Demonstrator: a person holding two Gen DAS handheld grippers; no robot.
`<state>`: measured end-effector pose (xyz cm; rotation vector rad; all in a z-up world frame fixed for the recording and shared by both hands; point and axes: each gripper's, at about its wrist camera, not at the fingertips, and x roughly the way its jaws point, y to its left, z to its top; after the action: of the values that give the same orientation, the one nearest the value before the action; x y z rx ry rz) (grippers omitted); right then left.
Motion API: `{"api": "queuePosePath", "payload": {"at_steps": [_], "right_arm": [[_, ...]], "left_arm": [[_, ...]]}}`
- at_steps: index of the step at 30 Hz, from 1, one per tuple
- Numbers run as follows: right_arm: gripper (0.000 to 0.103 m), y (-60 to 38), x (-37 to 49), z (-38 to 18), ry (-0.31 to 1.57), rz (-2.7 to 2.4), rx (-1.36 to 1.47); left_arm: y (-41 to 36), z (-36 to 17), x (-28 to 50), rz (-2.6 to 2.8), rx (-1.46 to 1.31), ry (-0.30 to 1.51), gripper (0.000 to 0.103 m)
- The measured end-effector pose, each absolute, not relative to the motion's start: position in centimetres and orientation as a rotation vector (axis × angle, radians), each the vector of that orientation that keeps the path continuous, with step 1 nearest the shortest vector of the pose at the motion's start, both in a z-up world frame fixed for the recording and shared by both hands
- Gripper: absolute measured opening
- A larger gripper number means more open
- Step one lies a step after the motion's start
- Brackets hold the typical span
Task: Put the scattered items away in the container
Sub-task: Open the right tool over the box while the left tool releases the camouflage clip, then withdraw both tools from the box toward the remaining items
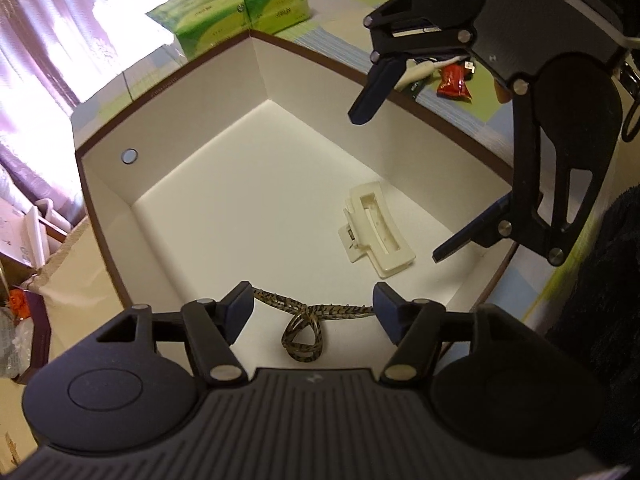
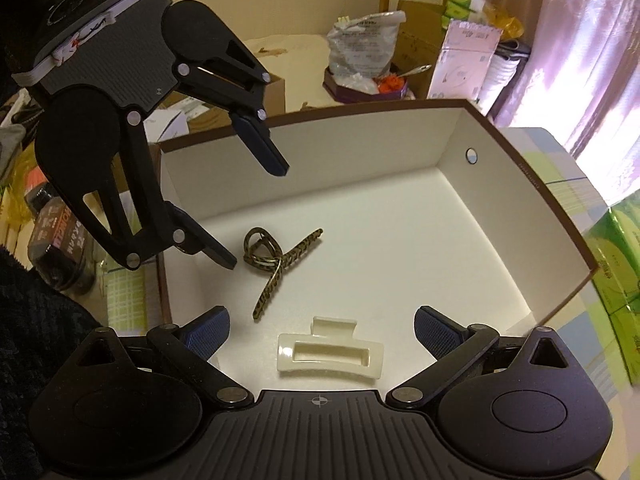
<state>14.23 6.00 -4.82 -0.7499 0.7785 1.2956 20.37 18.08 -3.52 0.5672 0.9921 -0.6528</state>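
both grippers hang over an open box (image 1: 168,128) with a brown rim and white inside, standing on a desk (image 1: 472,112) under a checked cloth. the left gripper (image 1: 314,312) has its jaws partly apart with nothing between the pads; a leopard-print hair clip (image 1: 304,332) lies on the box floor just below and between them, untouched. the right gripper (image 2: 322,334) has its jaws wide, also gripping nothing; a cream claw clip (image 2: 330,356) lies flat on the floor just under them, clear of both pads.

in the right wrist view the hair clip (image 2: 276,260) lies left of centre, near the box's left wall, and the left gripper (image 2: 260,216) hovers above it from the upper left. in the left wrist view the claw clip (image 1: 378,232) lies toward the right wall, apart from the hair clip, with the right gripper (image 1: 396,188) above it.

outside the box, green tissue packs (image 1: 236,12) sit on the desk past its far corner. a red snack packet (image 1: 454,82) lies on the desk beyond the right wall, beside what may be a small white item, half hidden by the right gripper. purple curtains (image 2: 560,40) hang behind.
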Motion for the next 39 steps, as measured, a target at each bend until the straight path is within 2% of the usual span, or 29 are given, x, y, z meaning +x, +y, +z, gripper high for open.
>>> {"api": "queuePosePath", "payload": {"at_steps": [2, 20, 39], "right_arm": [[0.103, 5.7, 14.0, -4.7, 0.766, 1.295, -0.743], [0.103, -0.3, 10.8, -2.4, 0.689, 1.377, -0.678], [0.103, -7.0, 9.9, -2.0, 0.677, 1.446, -0.644]], "left_arm": [[17.9, -3.1, 20.0, -0.632, 0.566, 0.985, 0.065], [15.8, 0.2, 15.3, -0.406, 0.497, 0.977, 0.066], [10.8, 1.3, 10.1, -0.244, 0.387, 0.997, 0.069]]}}
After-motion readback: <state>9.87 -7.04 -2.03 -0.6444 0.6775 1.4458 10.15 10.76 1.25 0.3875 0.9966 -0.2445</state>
